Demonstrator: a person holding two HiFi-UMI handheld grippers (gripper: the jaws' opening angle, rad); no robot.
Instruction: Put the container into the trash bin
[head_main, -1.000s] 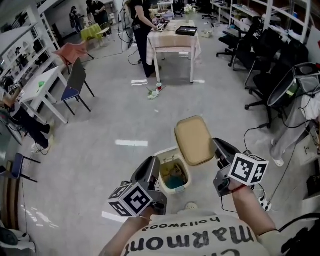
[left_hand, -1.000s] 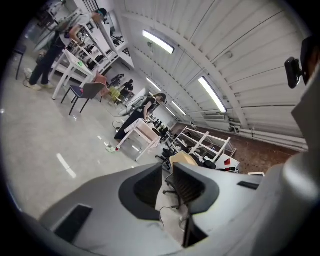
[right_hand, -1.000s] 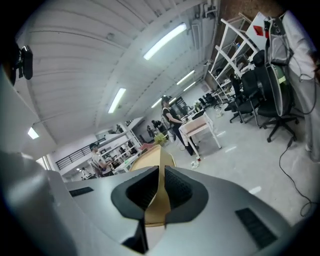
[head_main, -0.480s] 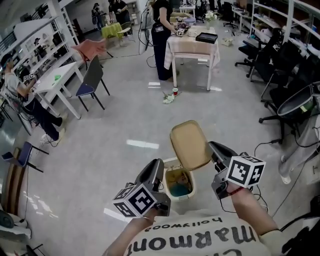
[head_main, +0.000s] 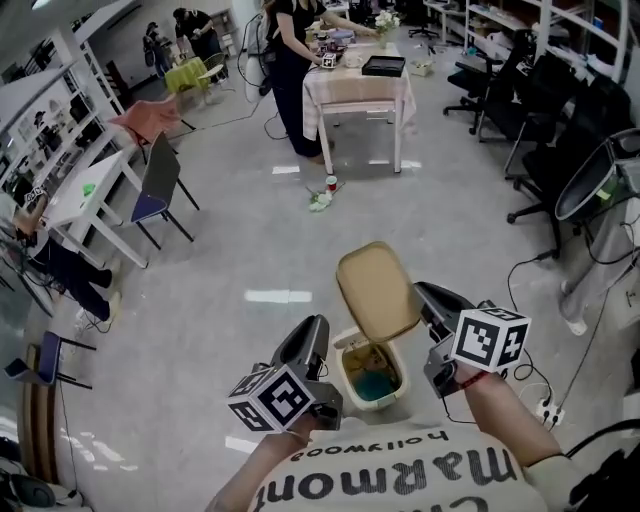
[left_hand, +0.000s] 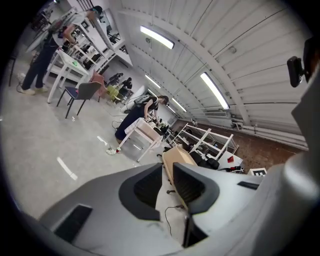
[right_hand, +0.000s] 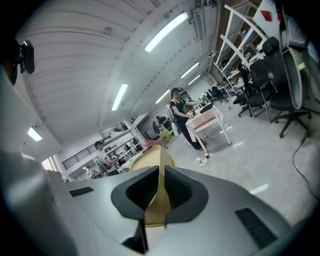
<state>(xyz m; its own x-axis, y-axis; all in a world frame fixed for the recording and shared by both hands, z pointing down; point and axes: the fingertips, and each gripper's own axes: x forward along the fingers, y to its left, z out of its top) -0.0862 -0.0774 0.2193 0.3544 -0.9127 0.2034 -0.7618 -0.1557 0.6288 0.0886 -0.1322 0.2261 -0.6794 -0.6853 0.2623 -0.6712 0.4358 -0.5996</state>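
The container (head_main: 372, 386), a teal-blue shape, lies inside the trash bin (head_main: 345, 368), low down and next to some yellowish rubbish. The bin is a small cream one standing on the grey floor (head_main: 240, 250) just in front of the person, between the two grippers. Its tan lid (head_main: 376, 290) is swung up and back, so the bin's mouth is uncovered.

The right gripper (head_main: 422, 292) is pressed together on the right edge of that lid. In the right gripper view the thin tan lid (right_hand: 150, 156) runs straight up between the jaws of the right gripper (right_hand: 161, 171), and the pads touch it on both sides.

The left gripper (head_main: 313, 326) hangs just beside the left rim of the bin, apart from it. In the left gripper view the left gripper (left_hand: 167, 167) has its jaws a narrow gap apart with nothing between them. Past the tips the raised lid (left_hand: 176, 156) shows further off.

Further out, a desk (head_main: 355, 88) draped in a pale cloth stands well apart from the bin, with a black tray (head_main: 383, 66) on top and a person in dark clothes (head_main: 288, 70) standing at its left side. Some litter (head_main: 322, 198) lies on the floor near the desk's legs. To the left stand a grey chair (head_main: 160, 172) and a white desk (head_main: 85, 188). Black office chairs (head_main: 540, 130) line the right side, and a cable (head_main: 540, 385) trails over the floor near the right gripper.
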